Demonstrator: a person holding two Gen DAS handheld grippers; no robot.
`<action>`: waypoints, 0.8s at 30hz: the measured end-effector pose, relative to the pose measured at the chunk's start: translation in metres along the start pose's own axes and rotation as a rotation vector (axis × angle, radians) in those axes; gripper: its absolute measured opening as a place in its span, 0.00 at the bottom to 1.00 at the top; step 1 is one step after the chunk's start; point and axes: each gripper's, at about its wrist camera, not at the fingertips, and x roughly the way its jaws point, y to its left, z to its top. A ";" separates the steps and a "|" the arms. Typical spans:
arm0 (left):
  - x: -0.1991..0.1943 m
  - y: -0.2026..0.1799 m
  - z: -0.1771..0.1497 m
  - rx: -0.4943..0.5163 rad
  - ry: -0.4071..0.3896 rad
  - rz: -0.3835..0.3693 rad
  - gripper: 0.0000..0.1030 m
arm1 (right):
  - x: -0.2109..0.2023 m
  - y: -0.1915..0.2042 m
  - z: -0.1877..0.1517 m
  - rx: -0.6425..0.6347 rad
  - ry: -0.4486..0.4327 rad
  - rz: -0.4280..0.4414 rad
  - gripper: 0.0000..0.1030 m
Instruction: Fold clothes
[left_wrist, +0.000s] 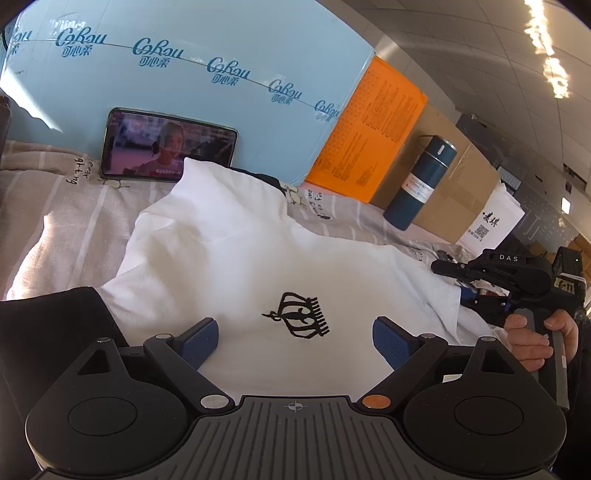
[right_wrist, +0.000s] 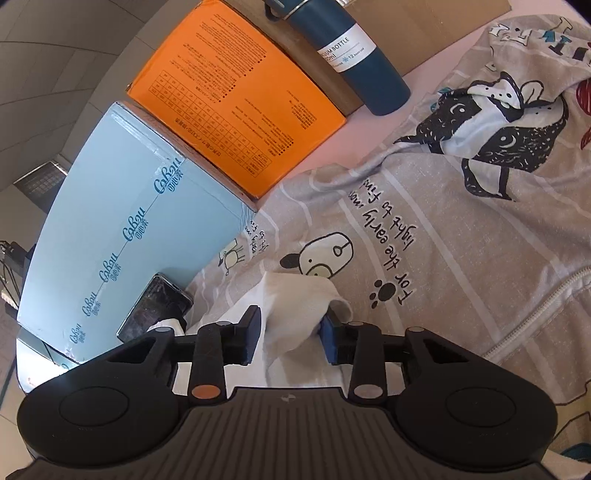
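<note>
Behind the white shirt (left_wrist: 258, 251), "VACUUM BOTTLE" flask (right_wrist: 354, 55); right tongs (right_wrist: 291, 336) pinch shirt (left tongs (left_wrist: 295, 339) spread wide).

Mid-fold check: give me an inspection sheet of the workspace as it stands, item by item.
Surface: striped cartoon-print sheet covers the work area.
Job's things: white T-shirt with a crown print lies spread out; a grey printed zip garment lies bunched at the far right.
Clutter: phone leaning on the light blue box, screen on; orange box; dark blue vacuum bottle upright; white bag.
Grippers: left claw wide open over the shirt, nothing between its pads; right claw has shirt fabric bunched between its pads at the shirt's edge.
Cables: nothing seen on the surface.
Surroundings: cardboard boxes behind, ceiling lights.
</note>
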 end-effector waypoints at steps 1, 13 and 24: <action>0.000 0.000 0.000 0.000 0.000 0.000 0.90 | -0.001 0.002 0.003 -0.021 -0.028 0.009 0.24; 0.000 0.001 0.000 -0.001 0.002 -0.002 0.90 | -0.003 -0.015 0.080 -0.050 -0.302 -0.179 0.22; 0.000 0.000 -0.001 0.003 0.002 0.000 0.90 | 0.048 -0.010 0.047 -0.228 0.024 -0.249 0.53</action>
